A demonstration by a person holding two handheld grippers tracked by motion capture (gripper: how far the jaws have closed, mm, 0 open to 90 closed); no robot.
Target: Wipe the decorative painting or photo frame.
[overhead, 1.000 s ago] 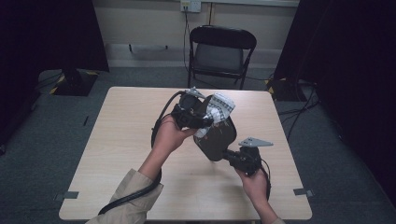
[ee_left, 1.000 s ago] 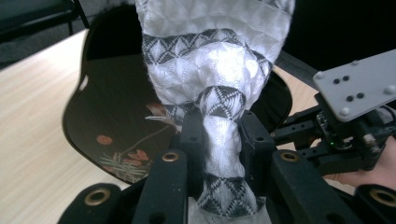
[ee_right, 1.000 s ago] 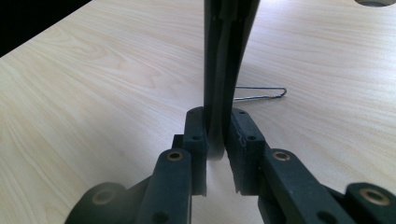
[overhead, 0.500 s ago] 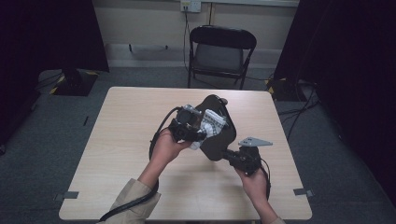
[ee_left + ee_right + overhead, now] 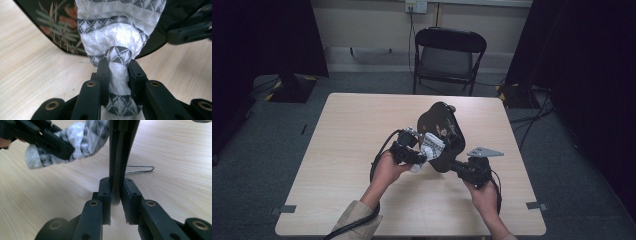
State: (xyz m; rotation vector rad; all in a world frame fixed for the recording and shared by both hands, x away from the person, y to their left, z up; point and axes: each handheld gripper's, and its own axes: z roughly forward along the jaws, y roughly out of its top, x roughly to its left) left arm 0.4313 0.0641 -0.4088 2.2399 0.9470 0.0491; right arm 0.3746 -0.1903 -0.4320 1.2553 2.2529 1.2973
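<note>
1. One worktop [image 5: 342, 165] is carrying the work, with one empty chair [image 5: 447, 55] standing behind it.
2. One black fan-shaped paddle [image 5: 443, 131] with a flower print is standing on edge, tilted above the worktop's middle.
3. The right tool [image 5: 460, 168] is pinching the paddle's lower edge; the left tool [image 5: 418, 156] is squeezing one patterned white cloth [image 5: 117, 42] against the paddle's face.
4. One thin wire clip [image 5: 140, 169] is lying on the worktop beyond the paddle.
5. Risk: hard wiping is likely twisting the thin paddle out of the right tool's narrow pinch; the bunched cloth may also be slipping free.
</note>
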